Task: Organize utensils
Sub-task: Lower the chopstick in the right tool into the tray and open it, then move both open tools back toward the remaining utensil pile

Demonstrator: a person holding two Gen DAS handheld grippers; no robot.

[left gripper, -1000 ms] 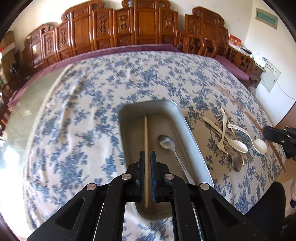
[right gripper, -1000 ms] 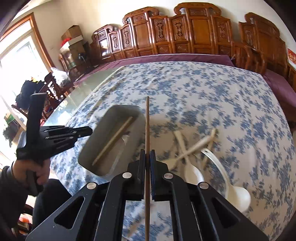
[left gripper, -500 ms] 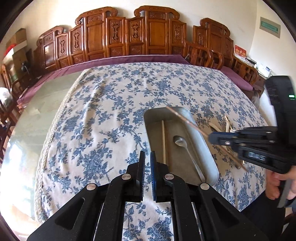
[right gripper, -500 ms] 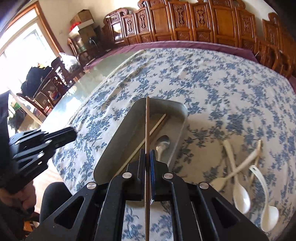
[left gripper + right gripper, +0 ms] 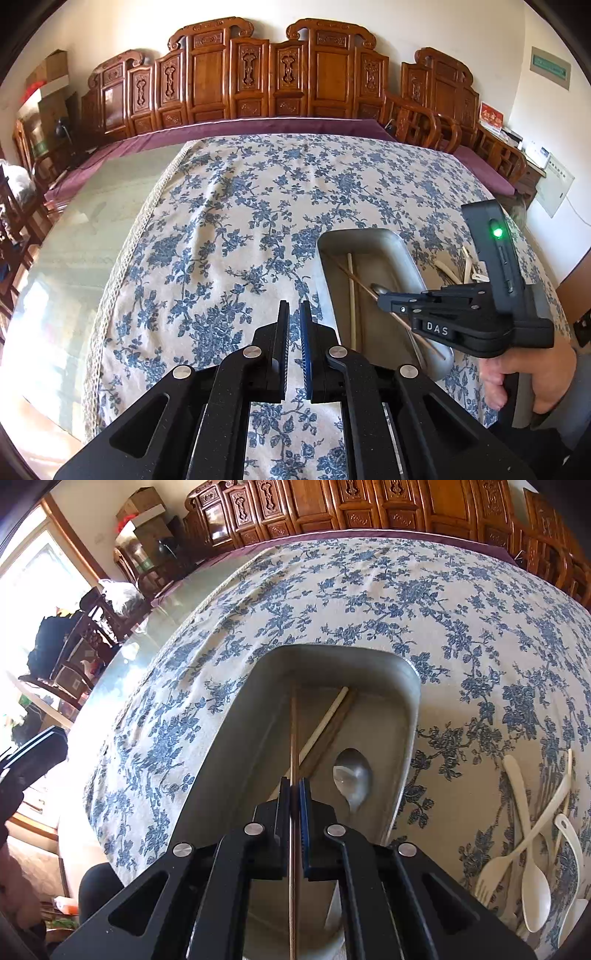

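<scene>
Jaws on brown chopstick (image 5: pixel 293 738) over tray (image 5: pixel 413 716)

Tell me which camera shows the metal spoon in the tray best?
The right wrist view: the metal spoon shows its whole bowl inside the tray. In the left wrist view the right gripper hides most of it.

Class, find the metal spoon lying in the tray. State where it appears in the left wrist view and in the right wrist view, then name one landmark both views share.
Left wrist view: the metal spoon shows right of centre in the metal tray, mostly hidden behind the right gripper.
Right wrist view: the spoon lies just right of centre, bowl up.
Shared landmark: the pale chopstick in the tray.
</scene>
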